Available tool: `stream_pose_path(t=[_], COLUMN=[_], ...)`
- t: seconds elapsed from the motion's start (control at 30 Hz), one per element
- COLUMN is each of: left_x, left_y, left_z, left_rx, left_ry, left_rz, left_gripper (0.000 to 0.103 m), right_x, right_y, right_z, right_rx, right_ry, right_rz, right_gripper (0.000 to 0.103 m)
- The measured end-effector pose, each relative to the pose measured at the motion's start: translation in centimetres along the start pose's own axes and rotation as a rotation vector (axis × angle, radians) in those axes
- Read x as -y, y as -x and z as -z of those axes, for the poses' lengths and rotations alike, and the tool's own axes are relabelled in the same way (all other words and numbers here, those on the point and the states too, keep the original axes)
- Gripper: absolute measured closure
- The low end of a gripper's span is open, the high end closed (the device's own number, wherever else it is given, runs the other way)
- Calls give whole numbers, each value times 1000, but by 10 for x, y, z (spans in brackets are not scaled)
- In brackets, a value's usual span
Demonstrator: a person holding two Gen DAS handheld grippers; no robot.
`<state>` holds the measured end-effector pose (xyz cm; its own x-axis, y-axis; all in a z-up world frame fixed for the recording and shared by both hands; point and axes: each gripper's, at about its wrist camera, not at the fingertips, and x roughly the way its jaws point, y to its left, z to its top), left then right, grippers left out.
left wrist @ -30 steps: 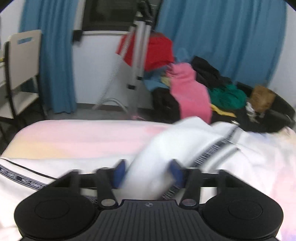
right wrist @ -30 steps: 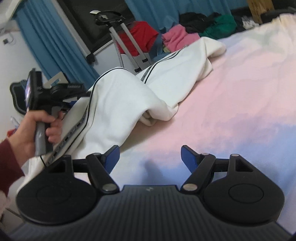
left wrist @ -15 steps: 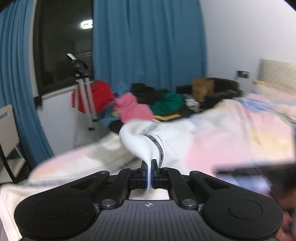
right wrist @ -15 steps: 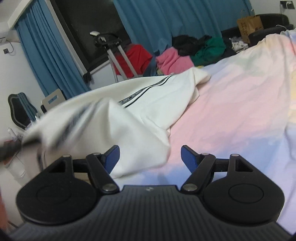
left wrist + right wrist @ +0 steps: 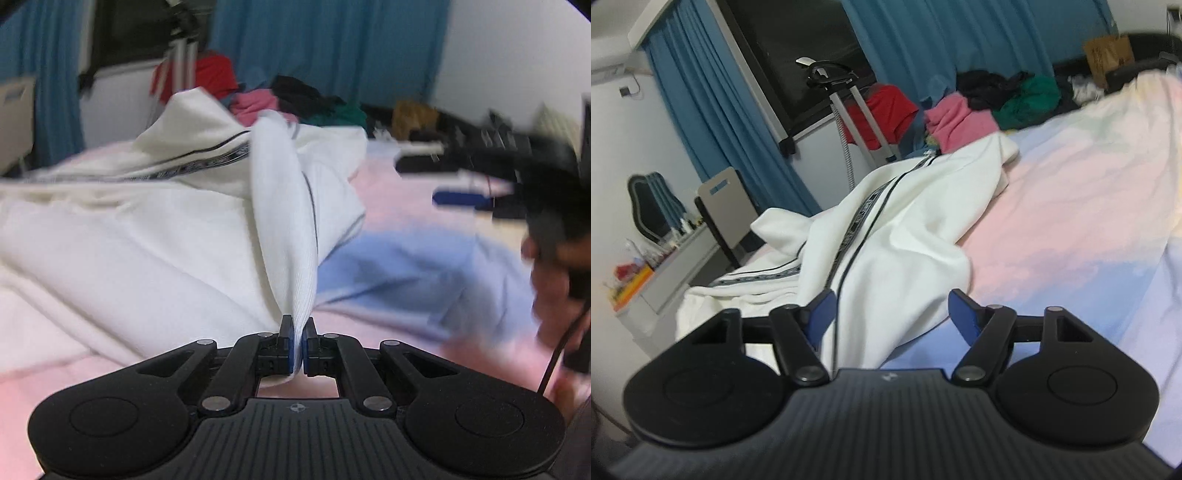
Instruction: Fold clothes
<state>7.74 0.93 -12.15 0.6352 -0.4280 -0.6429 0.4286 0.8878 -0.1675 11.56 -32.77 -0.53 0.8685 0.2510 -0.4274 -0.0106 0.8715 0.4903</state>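
A white garment [image 5: 155,236] with black striped trim lies bunched on the pink and blue bedsheet [image 5: 413,266]. My left gripper [image 5: 298,341] is shut on a ribbed fold of that garment, which rises taut from the pads. The same white garment [image 5: 897,236] runs diagonally across the bed in the right wrist view. My right gripper [image 5: 890,314] hovers over its near end with jaws closing; cloth lies between the blue pads, which do not press on it. In the left wrist view, the right gripper [image 5: 461,195] shows blurred at the right, held by a hand [image 5: 554,295].
A pile of red, pink, black and green clothes [image 5: 979,107] sits beyond the bed, beside a metal stand [image 5: 849,122]. Blue curtains [image 5: 960,40] hang along the back wall. A chair [image 5: 727,206] and a cluttered desk [image 5: 650,273] stand at the left. A brown bag [image 5: 1108,55] sits far right.
My left gripper closed on the white garment's fold and carried it across the bed toward the right gripper. The garment now lies under the right gripper's jaws, which have narrowed slightly.
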Motion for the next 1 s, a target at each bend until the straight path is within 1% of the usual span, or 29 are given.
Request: stream_pose_path(t=[0.1,0.2,0.3,0.37,0.43,0.5,0.6,0.63,0.67,0.7,0.73,0.77,0.8,0.9,1.0], left_x=[-13,-17,-23,-30,-36,-42,-47,-49,-53,-57,-59,-62,-63,-67,-64], left_y=[1,3,-2,-9,-17,-26,-39,-41,-45,-48,-50,-52,-54,-56,-50], left_z=[6,5,4,5,7,10,11,12,13,14,15,15,15,13,14], left_rx=[-4,-12,-31,-33,-33,-32,-24,-18,-14,-9,-3,4,8,14,27], left_ry=[119,140,163,179,186,190,111,107,118,132,141,145,148,154,130], left_rz=[28,46,103,142,176,209,259,278,300,321,339,355,368,390,379], left_gripper=[98,98,98,98,98,98,99,99,99,99,99,99,99,99,99], right_x=[-2,-13,-29,-40,-52,-55,-61,-62,-60,-57,-54,-51,-47,-38,-35], right_y=[-13,-43,-93,-135,-178,-220,-283,-304,-319,-331,-338,-344,-343,-326,-287], right_z=[-11,-37,-67,-86,-103,-115,-133,-138,-139,-139,-138,-137,-138,-140,-152], right_rx=[-17,-10,-31,-54,-70,-90,-121,-132,-149,-162,-163,-163,-148,-96,4], right_ry=[-41,-46,-16,34,106,149,213,232,242,256,274,288,277,237,245], right_rz=[-25,-29,-1,34,87,146,234,264,299,342,369,392,389,389,415], right_gripper=[37,37,37,37,37,37,38,40,51,65,71,81,93,97,97])
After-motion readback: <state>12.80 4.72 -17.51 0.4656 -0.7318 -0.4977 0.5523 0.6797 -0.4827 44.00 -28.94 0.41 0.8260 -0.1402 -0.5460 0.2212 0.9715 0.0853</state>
